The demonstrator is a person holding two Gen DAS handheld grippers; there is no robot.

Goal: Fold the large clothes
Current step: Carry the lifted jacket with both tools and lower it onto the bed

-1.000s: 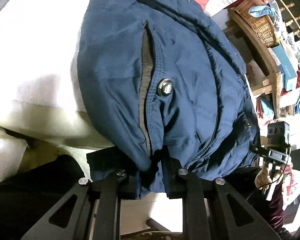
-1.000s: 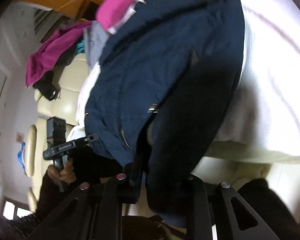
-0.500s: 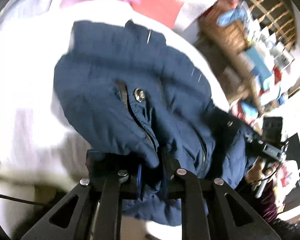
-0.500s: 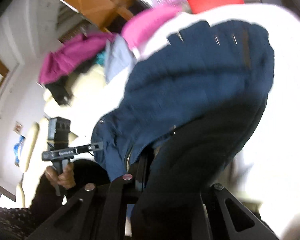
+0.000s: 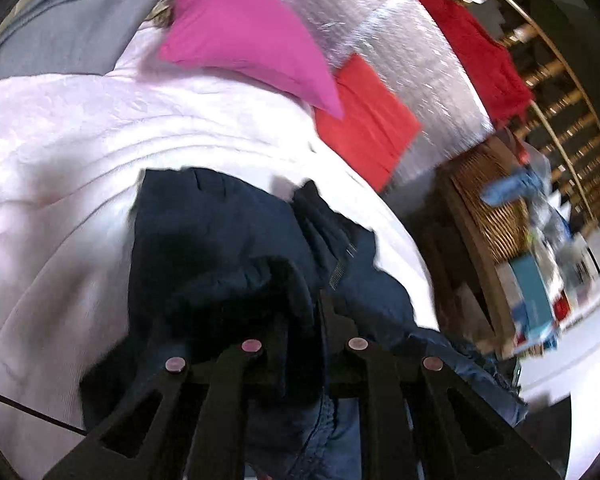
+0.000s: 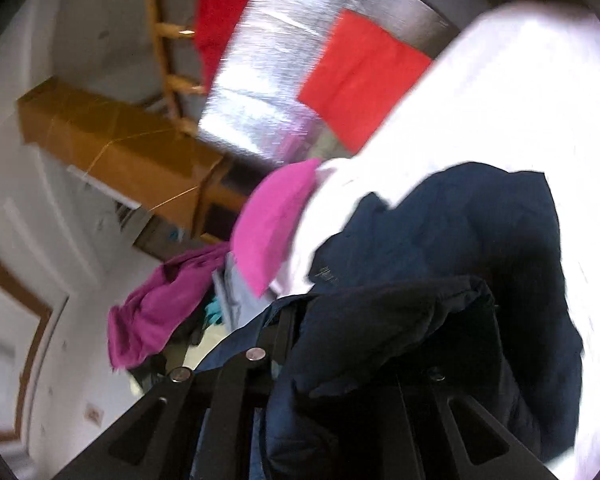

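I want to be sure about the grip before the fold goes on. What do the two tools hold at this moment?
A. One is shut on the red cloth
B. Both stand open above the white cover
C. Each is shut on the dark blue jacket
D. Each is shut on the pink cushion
C: the dark blue jacket bunches between the fingers of the left tool and of the right tool.

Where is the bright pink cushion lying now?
The bright pink cushion lies at the far end of the white quilted cover, beyond the navy padded jacket. A flat red cloth lies just right of it in the left wrist view.
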